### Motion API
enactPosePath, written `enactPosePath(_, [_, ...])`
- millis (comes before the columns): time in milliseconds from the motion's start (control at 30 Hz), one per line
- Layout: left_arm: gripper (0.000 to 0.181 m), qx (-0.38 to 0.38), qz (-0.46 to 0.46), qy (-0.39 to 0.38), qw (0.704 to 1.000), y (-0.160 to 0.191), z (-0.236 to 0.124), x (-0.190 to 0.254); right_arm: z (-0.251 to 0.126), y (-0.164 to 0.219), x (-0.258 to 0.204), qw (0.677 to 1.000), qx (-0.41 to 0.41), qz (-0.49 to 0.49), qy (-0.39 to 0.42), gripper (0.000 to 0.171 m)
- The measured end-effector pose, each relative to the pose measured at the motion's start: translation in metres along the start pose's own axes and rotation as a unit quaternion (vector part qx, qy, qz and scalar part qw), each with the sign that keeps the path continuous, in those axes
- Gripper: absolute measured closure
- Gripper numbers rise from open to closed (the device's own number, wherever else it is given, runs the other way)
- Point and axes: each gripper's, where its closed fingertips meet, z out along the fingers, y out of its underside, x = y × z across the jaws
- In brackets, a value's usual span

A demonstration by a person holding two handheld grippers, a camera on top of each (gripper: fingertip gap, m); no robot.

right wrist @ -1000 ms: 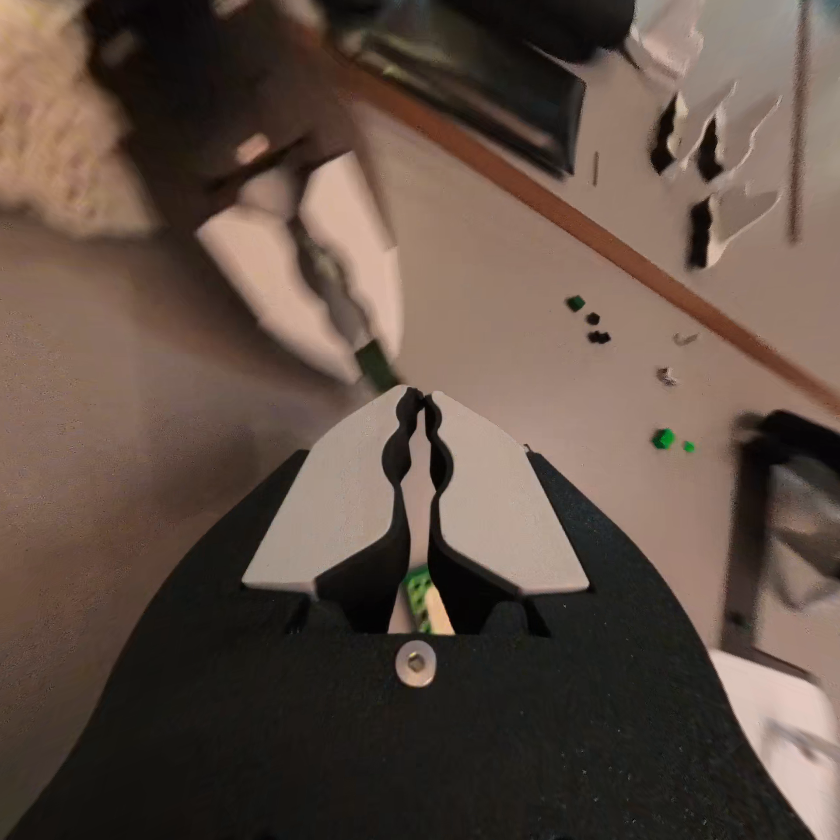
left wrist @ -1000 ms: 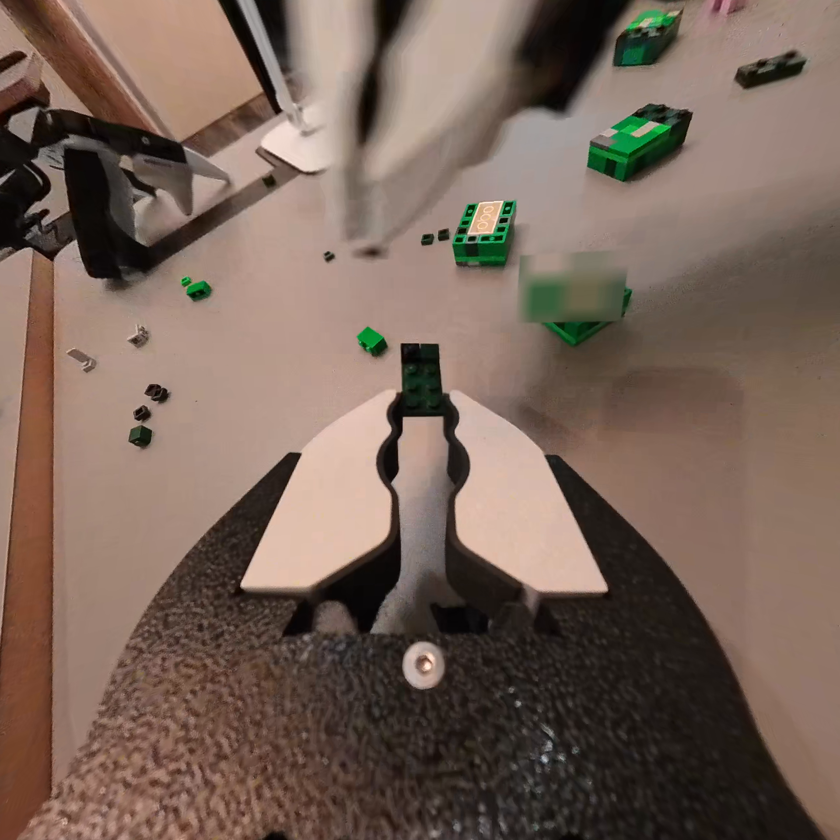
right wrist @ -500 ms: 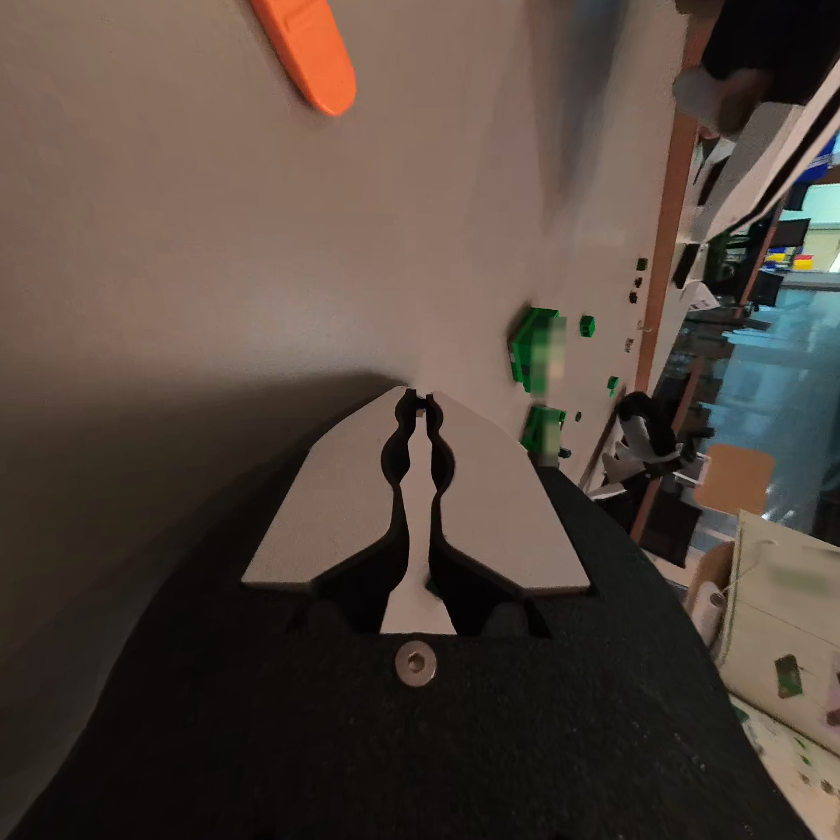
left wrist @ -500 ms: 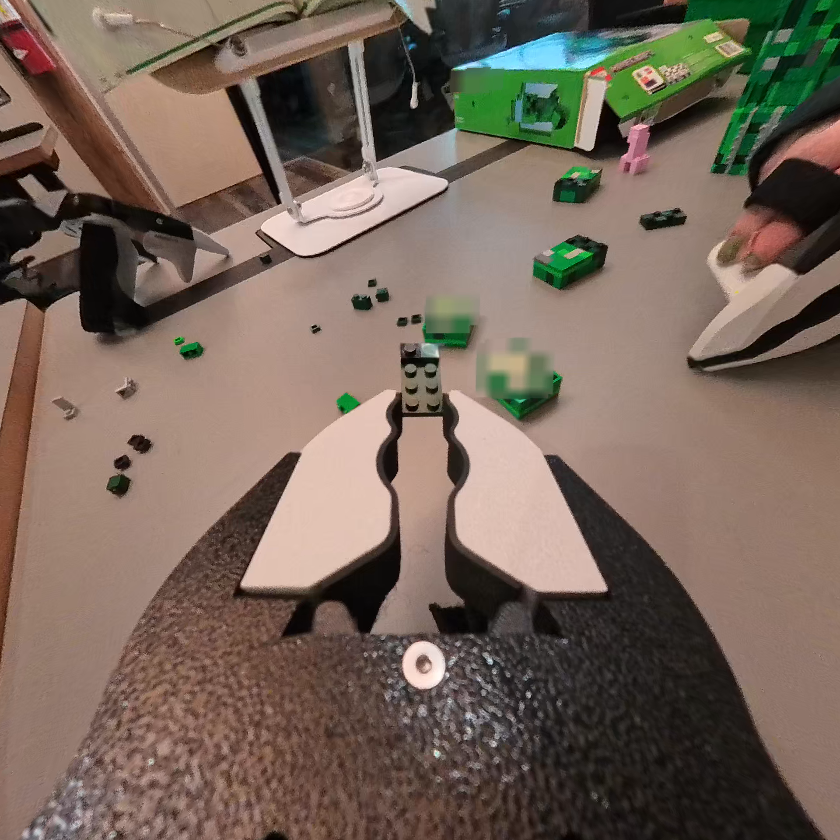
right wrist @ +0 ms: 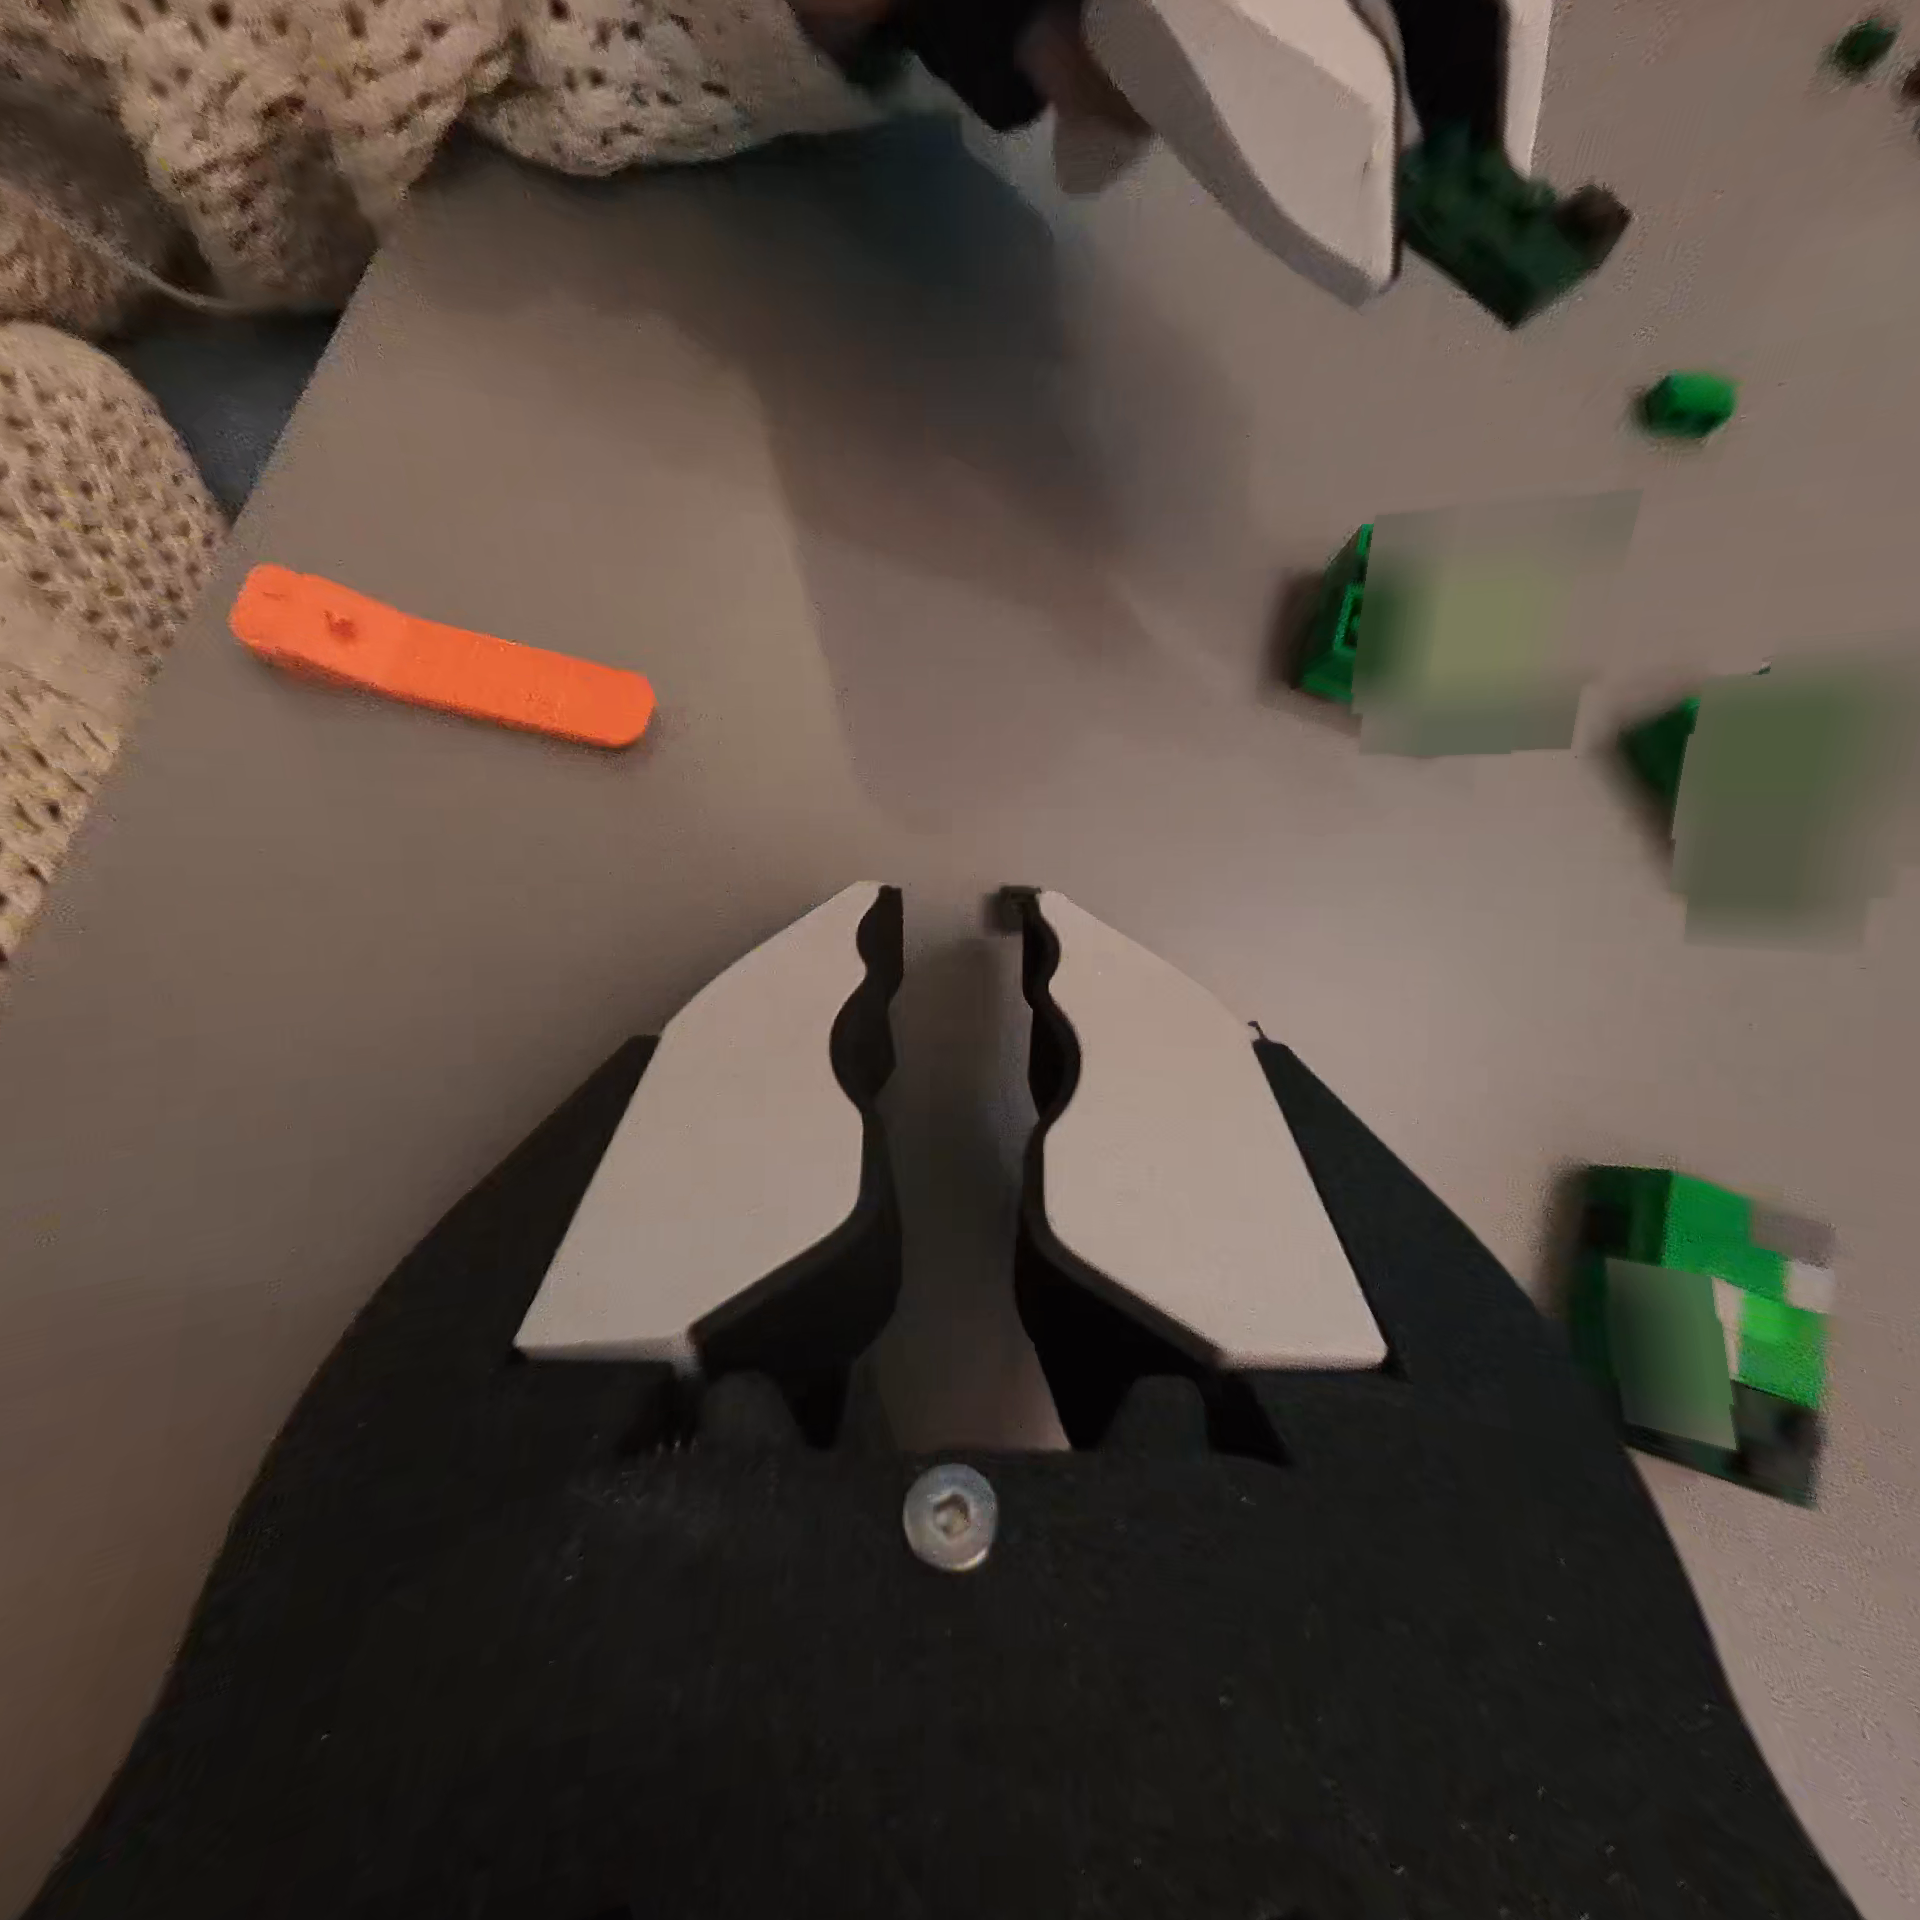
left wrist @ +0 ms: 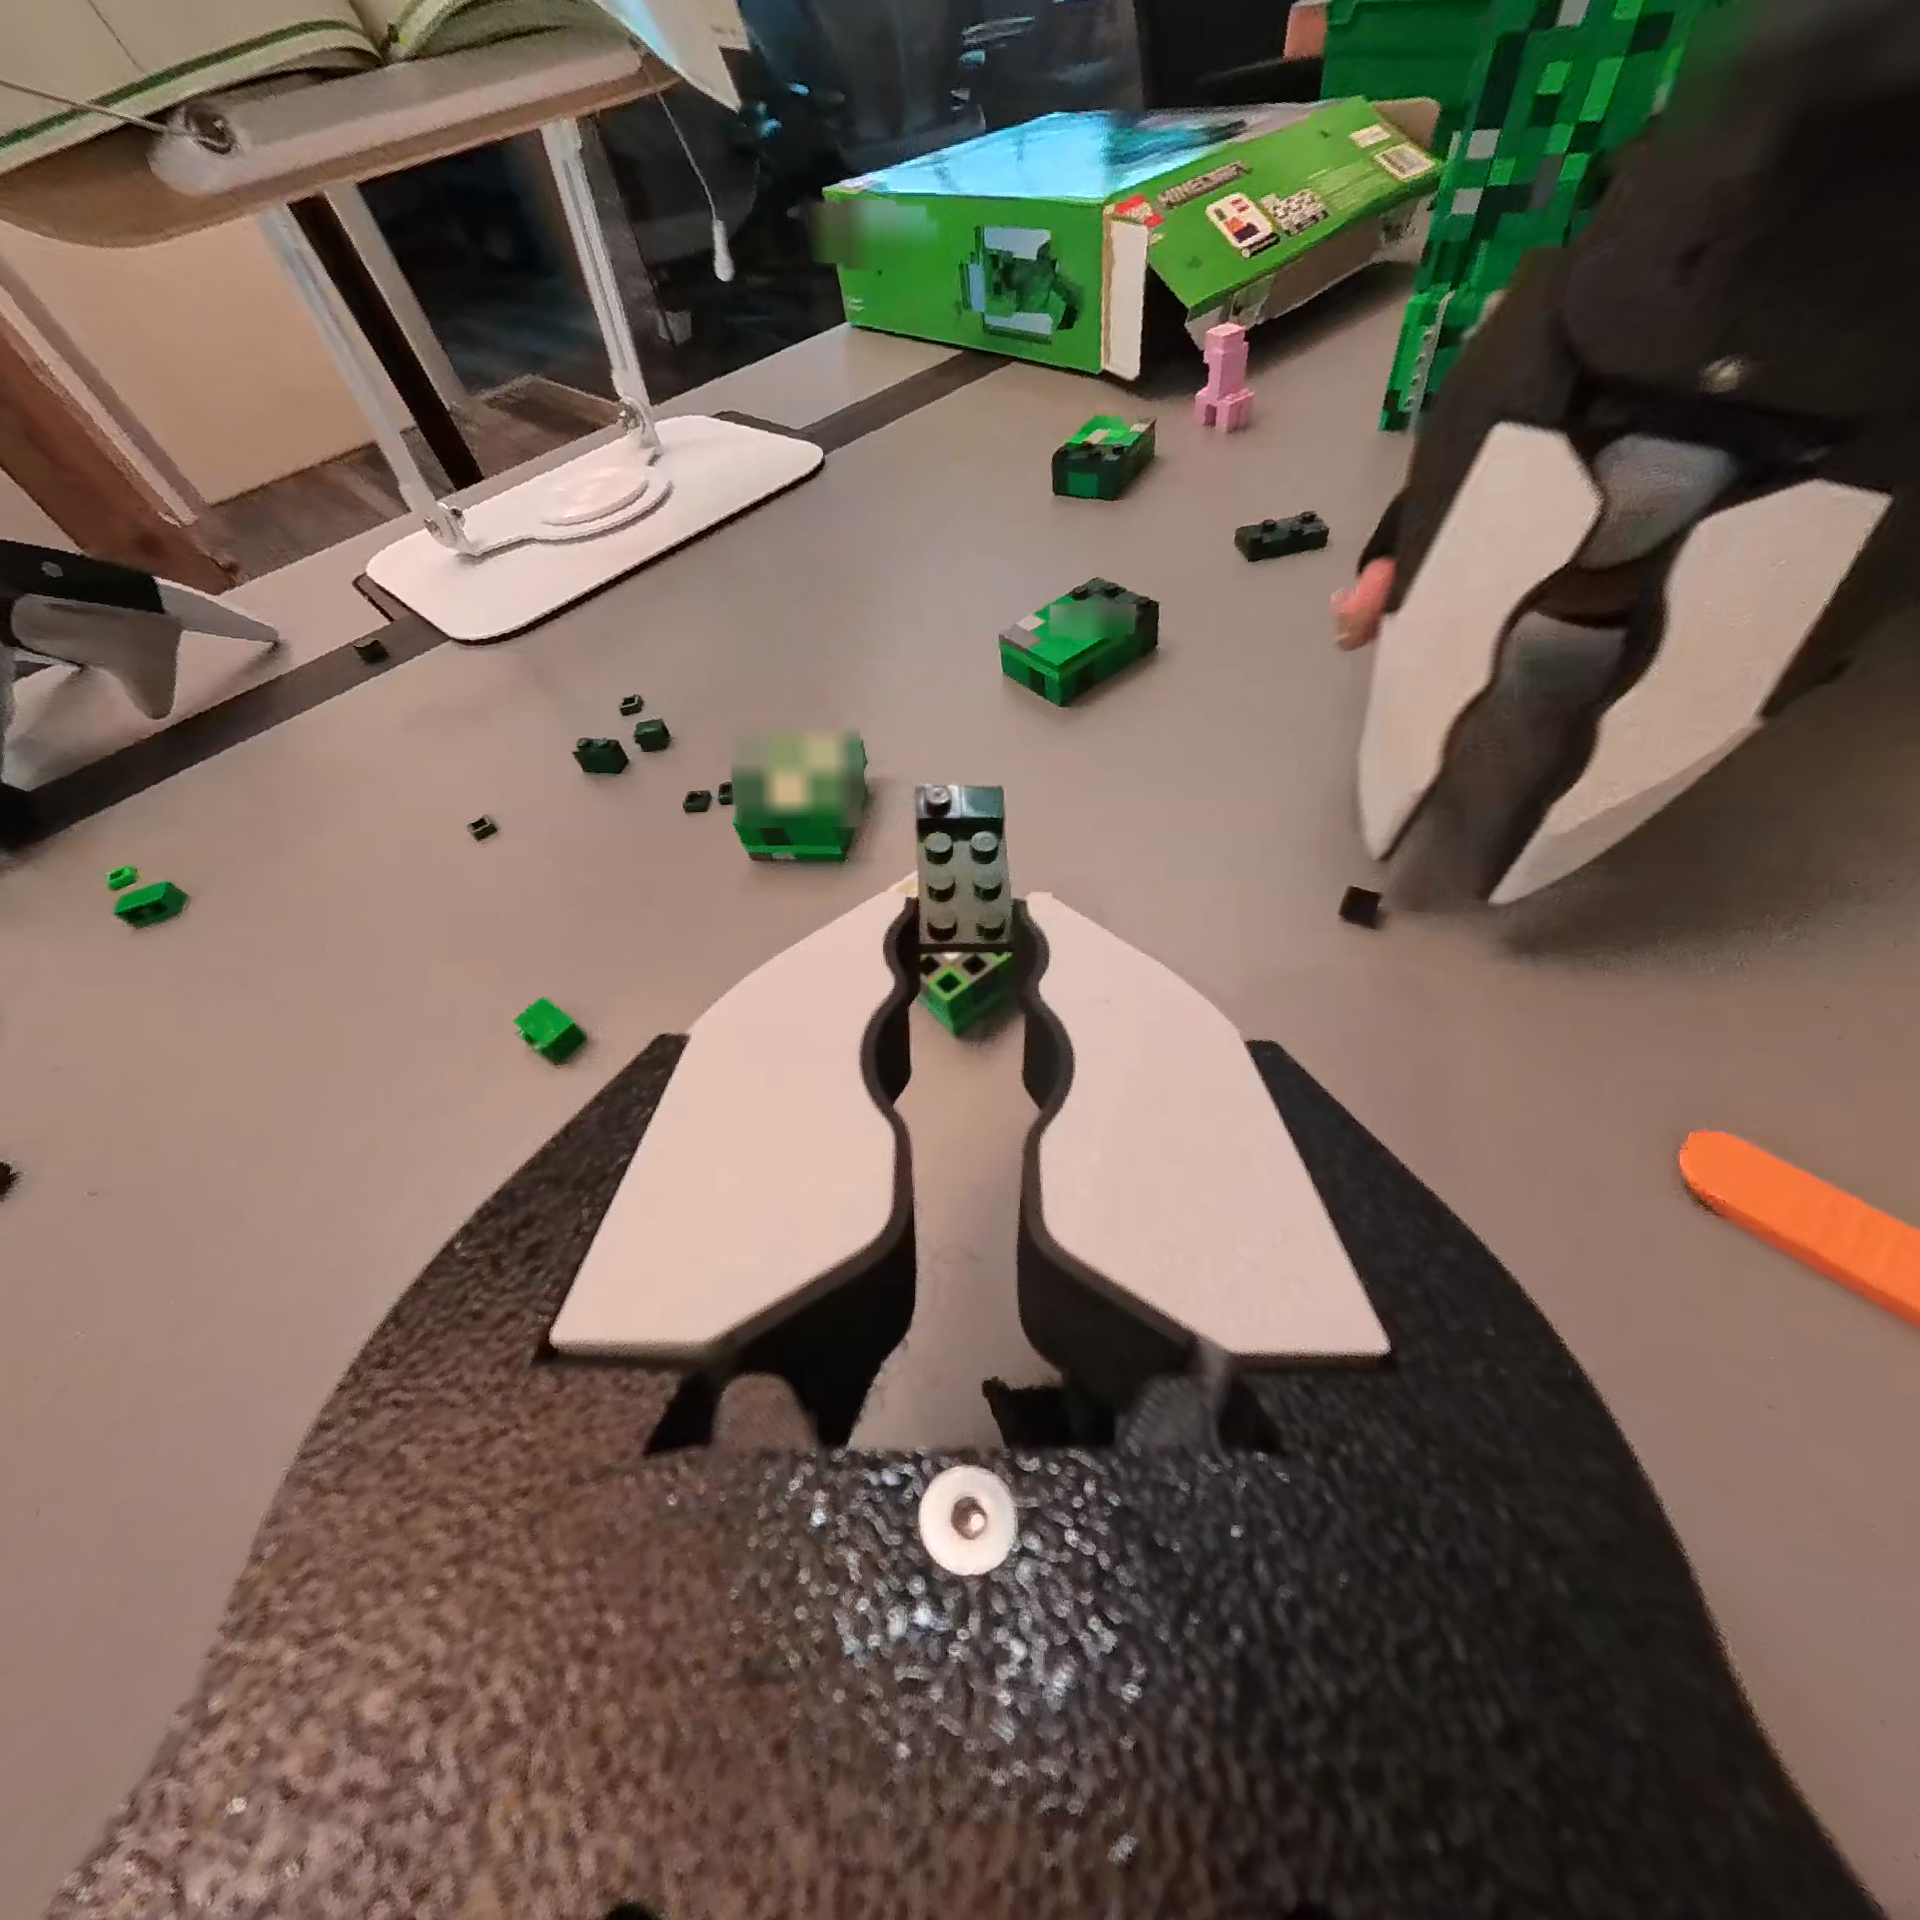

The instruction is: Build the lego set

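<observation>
The left tongs (left wrist: pixel 964 914), flat pale plates with wavy black inner edges on a pebbled black body, pinch a studded dark-green brick stack (left wrist: pixel 962 871) above the smooth grey table (left wrist: pixel 312 1039). The right tongs (right wrist: pixel 961 906) stand narrowly parted, tips down near the table, a tiny black square piece (right wrist: pixel 1008 909) against one tip; whether it is held, I cannot tell. A flat orange bar (right wrist: pixel 442 657) lies nearby. Blocky green builds (left wrist: pixel 1078 639) and a glossy green box (left wrist: pixel 1091 229) sit beyond.

The left tool (left wrist: pixel 964 909) pinches a stacked brick piece (left wrist: pixel 962 871) at its tips; the right tool (right wrist: pixel 961 904) points down, jaws parted.
</observation>
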Motion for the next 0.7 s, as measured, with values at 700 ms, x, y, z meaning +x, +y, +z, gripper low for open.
enactPosePath(700, [0.165,-0.073,0.091,0.138,0.984,0.016,0.013,0.082,0.005,0.007,0.011,0.994,0.007,0.102,-0.027,0.168])
